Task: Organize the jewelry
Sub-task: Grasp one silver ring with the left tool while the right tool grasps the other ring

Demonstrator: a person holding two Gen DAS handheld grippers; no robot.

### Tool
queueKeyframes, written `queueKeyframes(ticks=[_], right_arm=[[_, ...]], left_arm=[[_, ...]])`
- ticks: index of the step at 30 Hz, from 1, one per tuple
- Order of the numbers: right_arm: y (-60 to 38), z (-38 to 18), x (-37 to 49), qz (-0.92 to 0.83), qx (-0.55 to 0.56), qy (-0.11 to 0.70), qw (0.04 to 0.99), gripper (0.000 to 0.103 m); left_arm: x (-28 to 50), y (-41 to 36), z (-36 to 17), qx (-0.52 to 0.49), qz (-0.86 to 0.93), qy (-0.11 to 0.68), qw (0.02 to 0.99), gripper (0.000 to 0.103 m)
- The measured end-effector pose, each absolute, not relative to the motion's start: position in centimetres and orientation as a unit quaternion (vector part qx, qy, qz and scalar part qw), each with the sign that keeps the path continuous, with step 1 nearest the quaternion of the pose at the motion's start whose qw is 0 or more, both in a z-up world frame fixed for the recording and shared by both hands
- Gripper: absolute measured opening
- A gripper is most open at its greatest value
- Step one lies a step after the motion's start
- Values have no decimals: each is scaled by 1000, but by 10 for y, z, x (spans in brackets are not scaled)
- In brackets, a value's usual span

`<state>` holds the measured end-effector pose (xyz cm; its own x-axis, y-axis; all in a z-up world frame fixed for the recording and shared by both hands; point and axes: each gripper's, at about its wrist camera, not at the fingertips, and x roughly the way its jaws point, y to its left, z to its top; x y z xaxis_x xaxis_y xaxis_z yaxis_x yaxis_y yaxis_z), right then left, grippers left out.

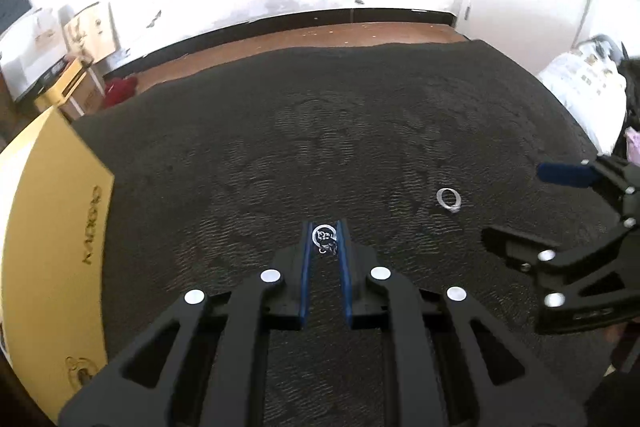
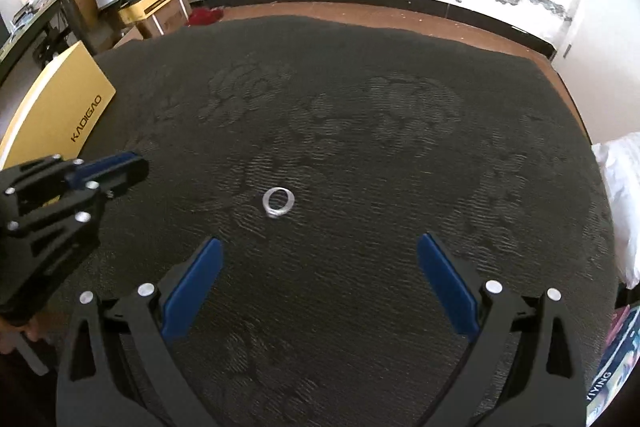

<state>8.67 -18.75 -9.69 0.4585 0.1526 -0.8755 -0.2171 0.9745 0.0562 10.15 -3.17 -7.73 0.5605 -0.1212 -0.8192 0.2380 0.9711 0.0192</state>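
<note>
On the dark patterned cloth (image 2: 360, 115), the left gripper (image 1: 325, 233) has its jaws pinched on a small silver ring (image 1: 324, 235), while the right gripper (image 2: 318, 255), jaws wide and empty, hangs just short of a second silver ring (image 2: 279, 201).

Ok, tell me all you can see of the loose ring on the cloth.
The ring is a thin, shiny, silver-looking band, one closed loop with a small bump on its near edge, possibly a setting. It lies flat on the dark patterned cloth and only the cloth touches it. The right gripper hangs open with the ring just ahead of its blue fingers. The left gripper is off to its side.
</note>
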Motion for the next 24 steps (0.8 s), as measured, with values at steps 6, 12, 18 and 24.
queueKeyframes(ticks=[6,12,18,24], right_arm=[[-169,-120,100,96,-45,526,844,95],[-165,-128,108,84,-50,518,850,94],[-161,-122,109,90,-48,506,856,61],[-151,-117,108,106,-52,508,853,43]], left_arm=[[102,-7,-73,58,-88,462,881,12],[96,0,-69,62,-88,453,885,12],[97,8,-67,60,-87,457,883,12],[98,9,-67,59,-84,457,884,12]])
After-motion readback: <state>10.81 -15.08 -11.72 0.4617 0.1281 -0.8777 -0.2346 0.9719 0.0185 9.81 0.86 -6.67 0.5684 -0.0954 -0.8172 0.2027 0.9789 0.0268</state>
